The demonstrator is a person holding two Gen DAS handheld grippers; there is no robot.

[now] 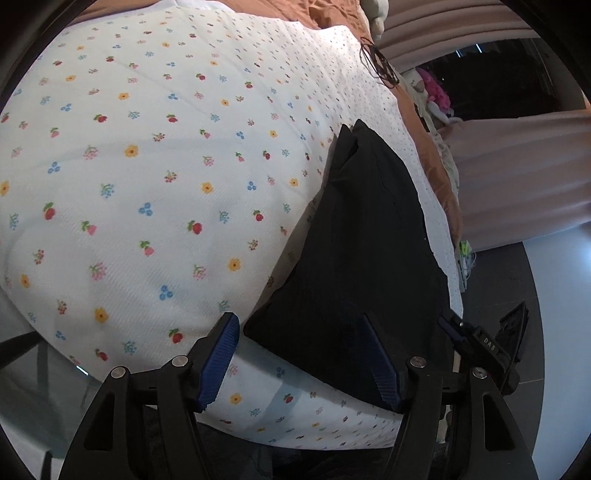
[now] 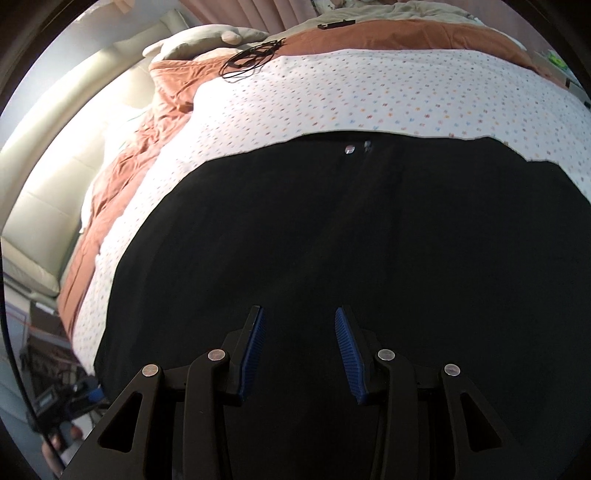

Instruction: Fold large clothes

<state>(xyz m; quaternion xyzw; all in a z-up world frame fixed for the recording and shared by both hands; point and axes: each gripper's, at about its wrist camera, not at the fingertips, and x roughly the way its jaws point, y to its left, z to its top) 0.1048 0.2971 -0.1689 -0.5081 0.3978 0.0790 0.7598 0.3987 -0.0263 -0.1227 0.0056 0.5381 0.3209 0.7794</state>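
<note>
On the bed [image 1: 147, 166], left wrist view: a white sheet printed with small flowers covers the mattress, with a rust-brown cover [image 1: 332, 13] beyond it. Pink curtains [image 1: 517, 177] and a dark tiled floor [image 1: 495, 295] fill the right side; a coil of thin black cable [image 1: 380, 62] lies near the sheet's far edge. The black garment [image 1: 362, 251] lies along the bed's right edge, its long axis running from the near corner away to a narrow far end. The left gripper [image 1: 299, 334] stands wide, fingers [image 1: 218, 358] apart; the garment's near corner sits between them, no pad pressing on it. The other gripper [image 1: 484, 350] shows at lower right.

Over the same bed, right wrist view: a cream padded headboard [image 2: 48, 206] stands at left, curtains beyond. The garment fills the middle, its far edge running left to right with a metal button [image 2: 349, 149] near it, the flowered sheet beyond. The right gripper [image 2: 300, 317] hangs partly open above the cloth, gripping nothing. No containers are distinguishable.
</note>
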